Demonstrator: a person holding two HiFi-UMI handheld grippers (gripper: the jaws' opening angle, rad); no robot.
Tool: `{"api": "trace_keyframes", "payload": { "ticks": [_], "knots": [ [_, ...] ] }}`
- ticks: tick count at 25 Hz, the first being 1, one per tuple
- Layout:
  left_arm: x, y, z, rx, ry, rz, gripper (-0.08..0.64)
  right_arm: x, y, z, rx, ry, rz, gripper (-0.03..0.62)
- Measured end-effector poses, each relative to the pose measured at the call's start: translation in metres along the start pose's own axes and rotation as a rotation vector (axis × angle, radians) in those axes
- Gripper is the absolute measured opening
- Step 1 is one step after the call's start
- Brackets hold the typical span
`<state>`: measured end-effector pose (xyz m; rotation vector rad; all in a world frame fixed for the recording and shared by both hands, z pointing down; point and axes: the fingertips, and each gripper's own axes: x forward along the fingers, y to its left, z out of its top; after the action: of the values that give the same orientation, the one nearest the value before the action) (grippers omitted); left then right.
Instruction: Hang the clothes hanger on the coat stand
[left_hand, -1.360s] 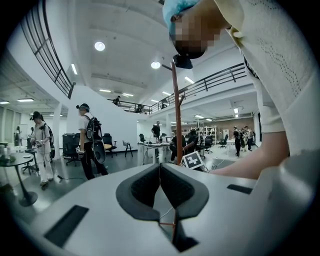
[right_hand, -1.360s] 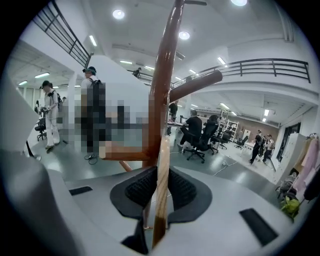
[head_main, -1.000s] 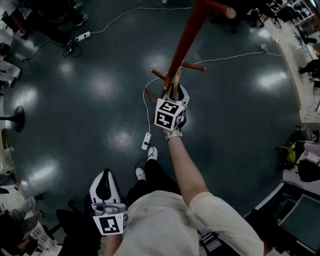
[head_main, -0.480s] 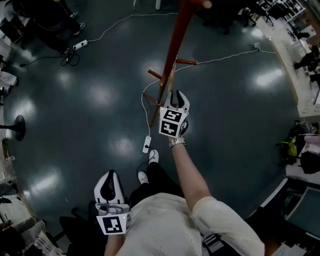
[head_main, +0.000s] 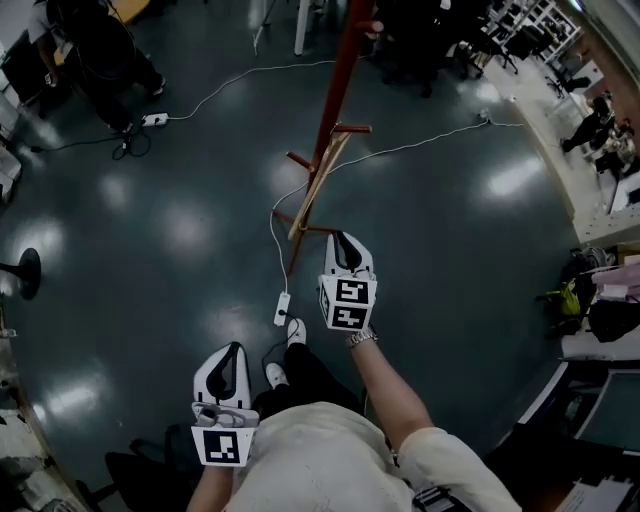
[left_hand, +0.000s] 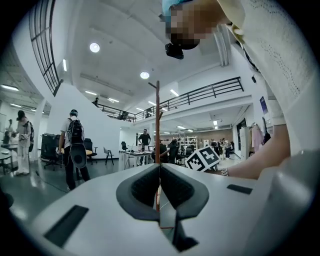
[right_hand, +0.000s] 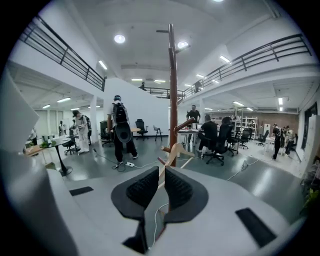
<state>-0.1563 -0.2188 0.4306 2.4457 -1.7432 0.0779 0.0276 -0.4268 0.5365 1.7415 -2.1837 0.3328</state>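
Hanger (head_main: 318, 185) appears hooked on a coat stand (head_main: 337, 85) peg, tilted, at 11 o'clock from right hand-held gripper (head_main: 344, 243), whose jaws are a slit apart and empty; left hand-held gripper (head_main: 231, 352) is pressed together; risk: a bumped stand unseats the hook.

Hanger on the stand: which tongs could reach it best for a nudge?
Probably the right tongs. They sit close to the hanger on the coat stand, pointing at it, slightly open. The left tongs are shut, low by the person's body.
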Motion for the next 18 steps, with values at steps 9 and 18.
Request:
{"api": "trace_keyframes", "payload": {
  "ticks": [9, 18],
  "knots": [
    [-0.052, -0.039, 0.001, -0.021, -0.076, -0.13, 0.012, -0.149, 0.043, 0.004, 0.118, -0.079, 0.116, 0.02],
    [-0.063, -0.074, 0.021, 0.013, -0.138, -0.219, 0.012, -0.275, 0.071, 0.024, 0.112, -0.157, 0.158, 0.02]
  ]
}}
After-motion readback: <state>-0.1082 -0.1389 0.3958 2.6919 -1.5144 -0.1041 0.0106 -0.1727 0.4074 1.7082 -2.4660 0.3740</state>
